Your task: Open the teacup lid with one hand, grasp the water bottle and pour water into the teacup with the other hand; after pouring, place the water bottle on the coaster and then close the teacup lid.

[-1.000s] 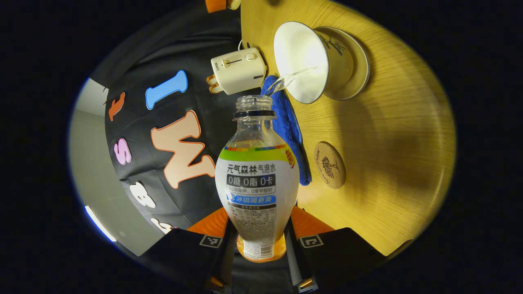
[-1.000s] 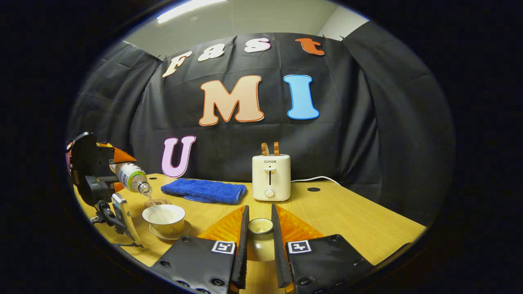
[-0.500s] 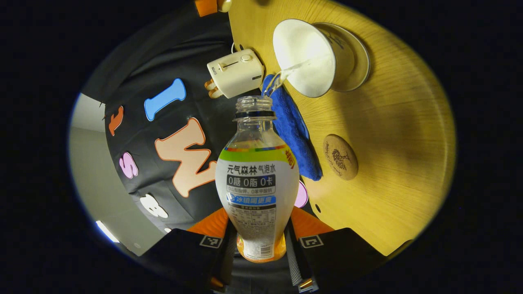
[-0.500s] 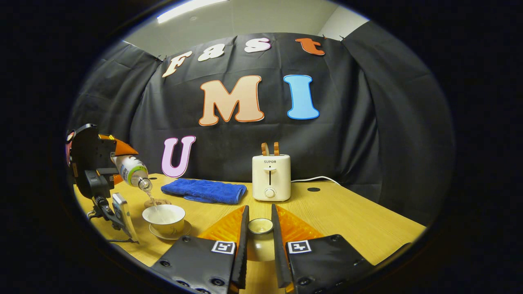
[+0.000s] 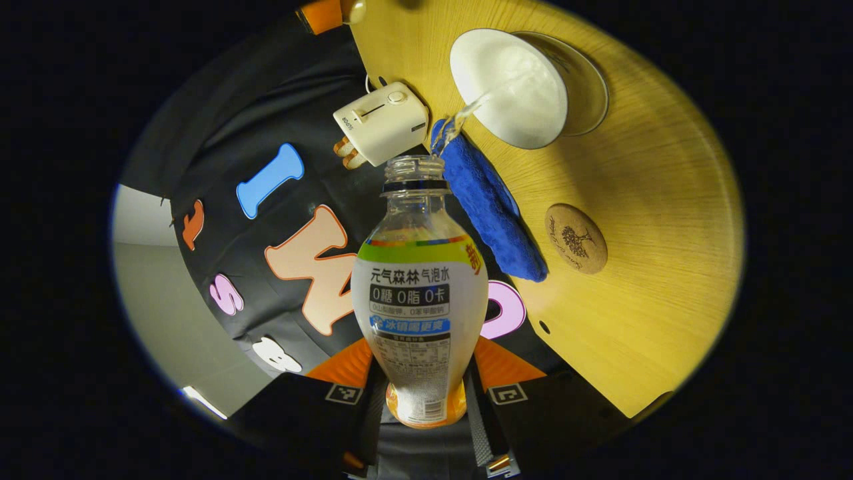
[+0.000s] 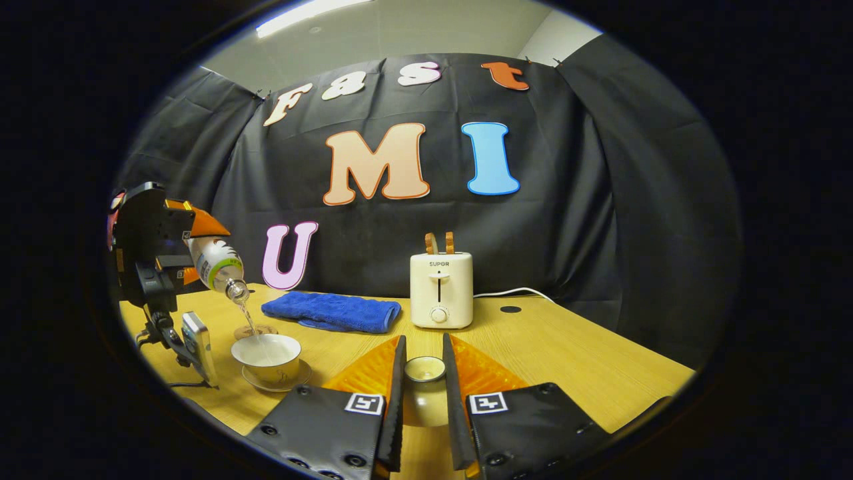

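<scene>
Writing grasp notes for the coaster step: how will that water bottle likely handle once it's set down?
The water bottle looks thin clear plastic, so probably squeezable and light, as it appears mostly empty. Its bulbous body narrows toward the base, so it may tip easily on the small round coaster.

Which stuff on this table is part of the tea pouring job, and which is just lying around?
Job:
bottle, held by the left gripper, pouring
teacup on its saucer
lid, held by the right gripper
coaster

Lying about:
toaster
blue towel
</scene>
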Available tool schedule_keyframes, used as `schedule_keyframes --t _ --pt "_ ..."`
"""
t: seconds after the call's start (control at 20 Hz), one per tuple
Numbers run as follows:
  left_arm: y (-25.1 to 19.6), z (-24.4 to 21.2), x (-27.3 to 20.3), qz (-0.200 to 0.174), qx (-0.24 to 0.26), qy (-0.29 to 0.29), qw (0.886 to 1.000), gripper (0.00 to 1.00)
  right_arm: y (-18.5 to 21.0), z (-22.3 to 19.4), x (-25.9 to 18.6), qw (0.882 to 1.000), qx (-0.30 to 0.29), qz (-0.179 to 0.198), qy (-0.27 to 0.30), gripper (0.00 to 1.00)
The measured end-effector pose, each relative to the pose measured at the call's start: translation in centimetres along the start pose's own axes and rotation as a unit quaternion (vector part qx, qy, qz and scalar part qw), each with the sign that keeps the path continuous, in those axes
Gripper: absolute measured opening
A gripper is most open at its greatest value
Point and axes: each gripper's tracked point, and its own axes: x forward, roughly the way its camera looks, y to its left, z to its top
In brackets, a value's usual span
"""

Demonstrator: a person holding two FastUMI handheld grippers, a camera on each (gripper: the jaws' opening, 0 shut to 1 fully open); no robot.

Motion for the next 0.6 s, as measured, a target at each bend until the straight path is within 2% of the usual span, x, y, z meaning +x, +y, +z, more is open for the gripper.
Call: schedule_keyframes --t 0.25,0.6 --pt "0.6 0.2 0.1 -0.001 0.033 0.005 0.999 0.53 0.2 0.0 0.1 1.000 -0.001 0.002 -0.001 0.32" --pt "1.2 0.7 -0.1 0.007 0.050 -0.001 0.999 0.54 0.1 0.0 0.1 1.000 -0.001 0.004 -0.001 0.32"
